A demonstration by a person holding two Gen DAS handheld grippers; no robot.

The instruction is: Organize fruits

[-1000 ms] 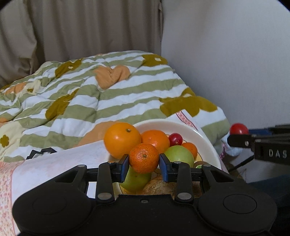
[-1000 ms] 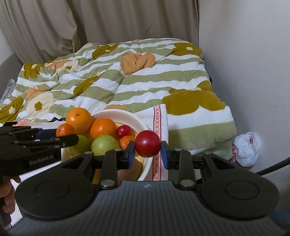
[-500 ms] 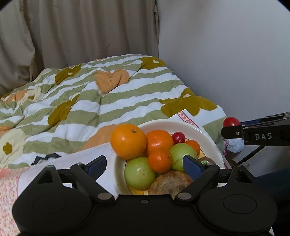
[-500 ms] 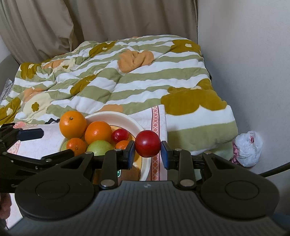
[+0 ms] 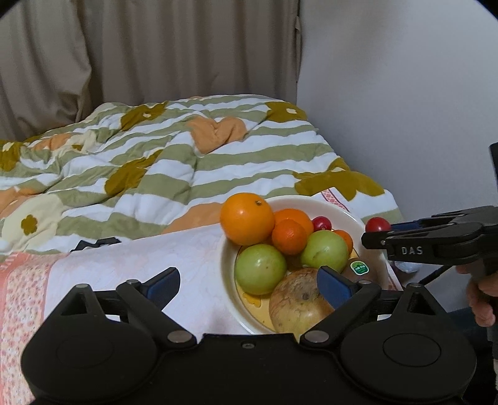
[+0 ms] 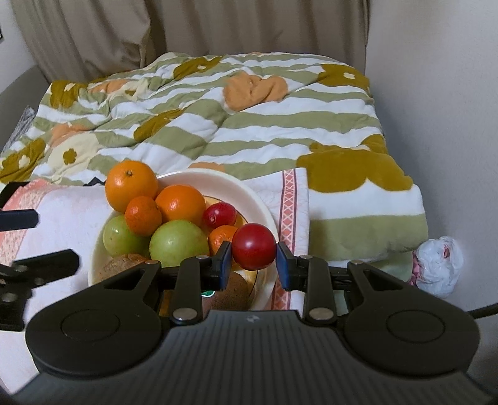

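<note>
Jaws of the right gripper (image 6: 253, 258) clamp a red fruit (image 6: 254, 246) just above the bowl's (image 6: 255, 199) near rim; the left gripper's (image 5: 249, 282) jaws are opening, empty, over the piled oranges (image 5: 247, 218) and green fruits (image 5: 260, 268). Bowl sits on a white cloth (image 5: 140, 258) on the bed.

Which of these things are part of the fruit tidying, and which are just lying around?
Part of the job: red fruit clamped in the right gripper; bowl piled with oranges and green fruits; left gripper, jaws opening, nothing between them.

Just lying around: striped quilt; curtain; white plastic bag.
</note>
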